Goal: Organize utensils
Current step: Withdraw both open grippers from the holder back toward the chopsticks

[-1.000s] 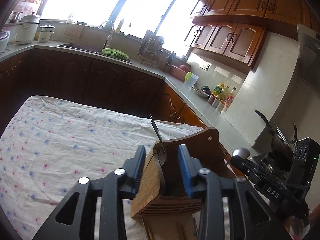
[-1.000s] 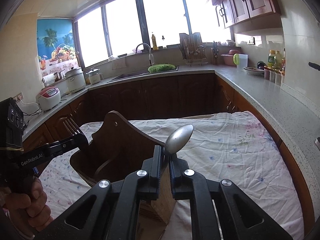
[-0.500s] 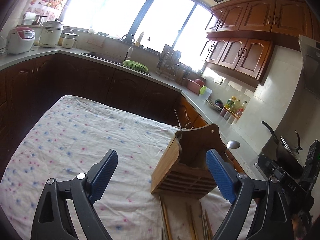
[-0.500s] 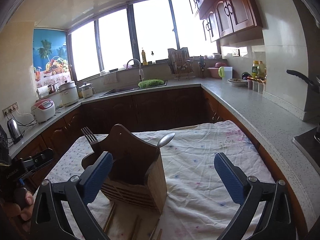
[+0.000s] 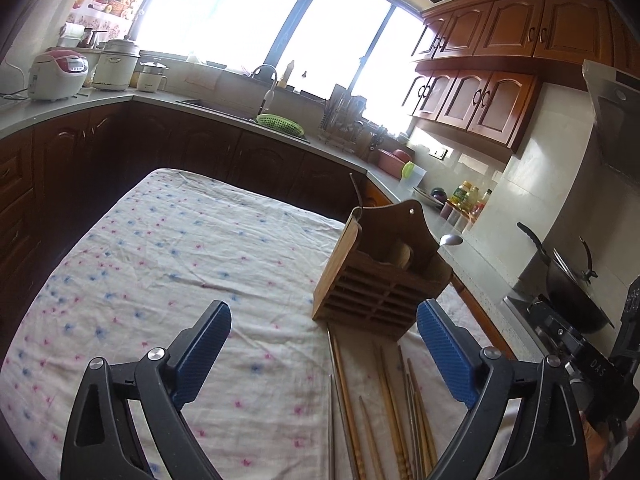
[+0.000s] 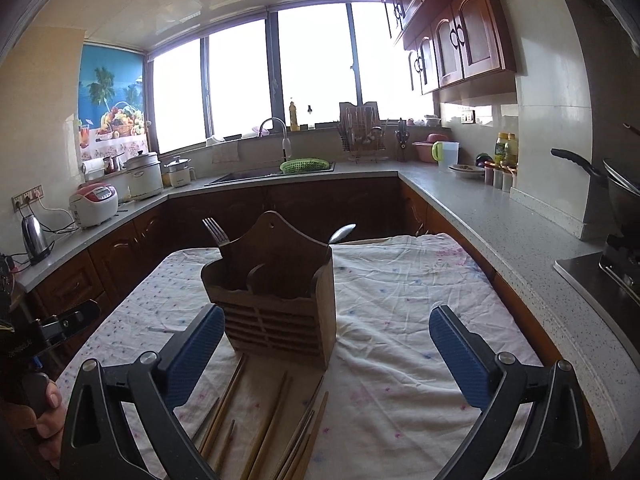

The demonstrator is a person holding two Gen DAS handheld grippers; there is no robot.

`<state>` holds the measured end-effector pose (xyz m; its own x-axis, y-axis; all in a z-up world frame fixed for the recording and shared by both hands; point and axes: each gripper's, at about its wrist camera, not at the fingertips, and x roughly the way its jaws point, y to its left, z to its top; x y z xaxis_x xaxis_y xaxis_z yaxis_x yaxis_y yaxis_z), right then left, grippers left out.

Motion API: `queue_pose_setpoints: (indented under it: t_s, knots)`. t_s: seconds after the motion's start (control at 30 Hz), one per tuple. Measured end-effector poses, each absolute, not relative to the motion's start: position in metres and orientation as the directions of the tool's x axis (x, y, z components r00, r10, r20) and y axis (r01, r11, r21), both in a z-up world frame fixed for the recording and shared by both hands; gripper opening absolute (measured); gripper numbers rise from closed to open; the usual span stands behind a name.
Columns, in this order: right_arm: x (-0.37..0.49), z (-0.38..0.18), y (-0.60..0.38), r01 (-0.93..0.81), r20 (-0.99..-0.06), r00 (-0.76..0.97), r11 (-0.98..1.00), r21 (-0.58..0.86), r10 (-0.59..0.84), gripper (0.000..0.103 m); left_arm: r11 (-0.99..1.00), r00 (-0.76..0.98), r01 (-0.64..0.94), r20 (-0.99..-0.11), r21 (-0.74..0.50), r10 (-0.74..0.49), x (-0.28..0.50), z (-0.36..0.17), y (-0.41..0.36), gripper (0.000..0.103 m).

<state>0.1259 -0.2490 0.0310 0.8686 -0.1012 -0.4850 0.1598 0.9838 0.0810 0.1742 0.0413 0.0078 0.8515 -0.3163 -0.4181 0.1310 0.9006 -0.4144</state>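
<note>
Wooden holder (image 6: 276, 296), shiny metal spoon (image 6: 342, 233), cloth (image 6: 400, 304)

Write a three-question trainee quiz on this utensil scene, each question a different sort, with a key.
1. True or false: the fork stands in the wooden utensil holder.
2. Multiple choice: the chopsticks are (A) in the holder, (B) lying on the floral cloth in front of it, (C) held by a gripper.
3. Fill in: the left gripper and right gripper are both ____.

Key: 1 true; 2 B; 3 open. The spoon is in the holder too.
</note>
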Motion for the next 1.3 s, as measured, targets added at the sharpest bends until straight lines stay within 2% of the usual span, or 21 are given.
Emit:
queue_pose_setpoints:
  t_s: [0.57, 1.3]
  knots:
    - [0.050, -0.009, -0.248, 0.182, -0.557, 0.830, 0.959, 0.217, -0.032, 0.103, 0.947, 0.810, 0.106, -0.525, -0.304, -0.260, 0.107, -0.002, 0.024, 0.095]
    - [0.063, -0.035, -0.254, 0.186, -0.620, 0.784, 0.941, 0.281, 0.031, 0.102, 0.973, 0.699, 0.124, -0.679, -0.193, -0.223, 0.153, -0.018, -0.008, 0.092]
